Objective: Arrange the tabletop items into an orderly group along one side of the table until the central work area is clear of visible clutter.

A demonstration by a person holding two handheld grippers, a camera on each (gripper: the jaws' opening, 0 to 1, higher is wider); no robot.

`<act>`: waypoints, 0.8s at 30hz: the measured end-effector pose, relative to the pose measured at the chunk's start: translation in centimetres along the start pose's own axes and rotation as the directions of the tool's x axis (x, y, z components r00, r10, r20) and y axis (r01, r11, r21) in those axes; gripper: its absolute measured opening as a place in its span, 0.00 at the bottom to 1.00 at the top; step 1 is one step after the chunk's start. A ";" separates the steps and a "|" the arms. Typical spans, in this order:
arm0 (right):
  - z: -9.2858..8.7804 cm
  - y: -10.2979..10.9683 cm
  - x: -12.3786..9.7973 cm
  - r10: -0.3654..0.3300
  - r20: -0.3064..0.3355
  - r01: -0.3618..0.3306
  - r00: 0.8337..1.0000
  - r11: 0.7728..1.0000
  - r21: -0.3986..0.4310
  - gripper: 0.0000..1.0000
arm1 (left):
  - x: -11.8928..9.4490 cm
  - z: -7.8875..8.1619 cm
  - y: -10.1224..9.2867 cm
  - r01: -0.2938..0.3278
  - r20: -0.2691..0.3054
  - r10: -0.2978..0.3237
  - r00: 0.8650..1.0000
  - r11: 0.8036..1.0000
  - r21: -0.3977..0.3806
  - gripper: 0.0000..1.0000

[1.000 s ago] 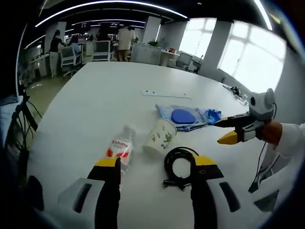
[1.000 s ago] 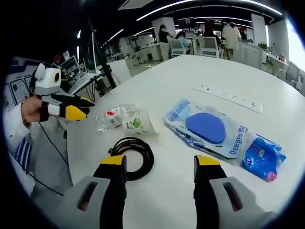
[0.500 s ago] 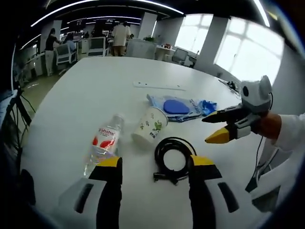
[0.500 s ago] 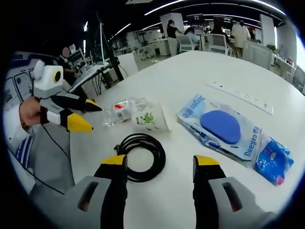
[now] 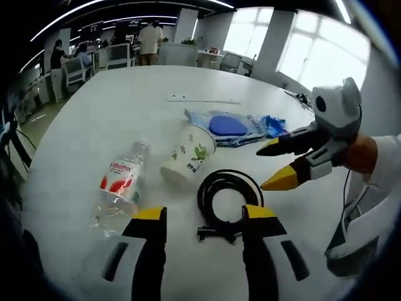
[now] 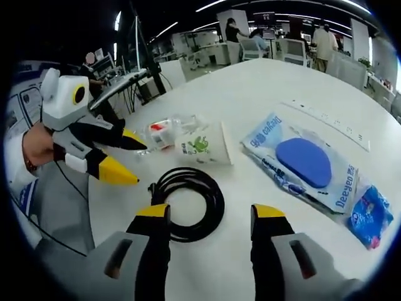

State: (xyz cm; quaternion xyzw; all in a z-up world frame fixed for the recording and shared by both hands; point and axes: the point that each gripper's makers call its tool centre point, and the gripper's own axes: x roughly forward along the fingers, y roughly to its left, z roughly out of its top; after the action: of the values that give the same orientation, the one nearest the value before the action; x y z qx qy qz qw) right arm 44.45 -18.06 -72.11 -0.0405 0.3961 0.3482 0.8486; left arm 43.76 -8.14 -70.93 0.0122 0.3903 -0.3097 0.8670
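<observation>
My left gripper [image 5: 203, 219] and right gripper [image 6: 210, 216] hover with jaws apart — empty — over the coiled black cable [image 5: 227, 200]; just beyond it lie the tipped paper cup [image 5: 187, 162], plastic bottle [image 5: 117, 191] and blue packets [image 6: 302, 164] on the white table [image 5: 125, 106].

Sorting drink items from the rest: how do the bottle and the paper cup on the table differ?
The bottle is clear plastic with a red and white label; the paper cup is opaque white with a green print. The bottle is the longer and slimmer of the two, the cup shorter and tapered. The bottle looks capped, while the cup's mouth is open. Both lie on their sides on the white table, next to each other, near the coiled black cable.
</observation>
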 end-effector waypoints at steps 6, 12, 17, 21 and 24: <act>-0.5 0.1 1.4 0.008 -0.021 -0.008 1.000 1.000 0.000 0.44 | 1.7 -0.8 -0.3 0.012 -0.033 -0.011 0.999 1.000 0.019 0.42; -1.1 0.0 2.4 0.010 -0.041 -0.010 0.999 1.000 0.007 0.40 | 3.0 -1.0 -0.3 0.015 -0.051 -0.014 0.999 1.000 0.014 0.38; -1.5 -0.1 3.2 0.011 -0.057 -0.010 0.998 1.000 0.022 0.36 | 4.1 -1.2 -0.2 0.001 -0.069 0.002 0.998 0.999 0.050 0.34; -1.8 -0.2 3.5 0.006 -0.067 -0.005 0.998 1.000 0.019 0.31 | 4.7 -1.9 -0.4 -0.003 -0.103 0.013 0.995 0.995 0.095 0.27; -2.7 -0.4 3.7 -0.002 -0.105 0.003 0.994 1.000 0.014 0.19 | 5.0 -2.7 -0.6 -0.003 -0.136 0.019 0.990 0.993 0.122 0.22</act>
State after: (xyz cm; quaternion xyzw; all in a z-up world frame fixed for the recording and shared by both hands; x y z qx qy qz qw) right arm 44.59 -17.19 -76.61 -0.0531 0.4427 0.3416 0.8273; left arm 44.18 -10.59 -76.11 0.0882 0.4294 -0.3264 0.8374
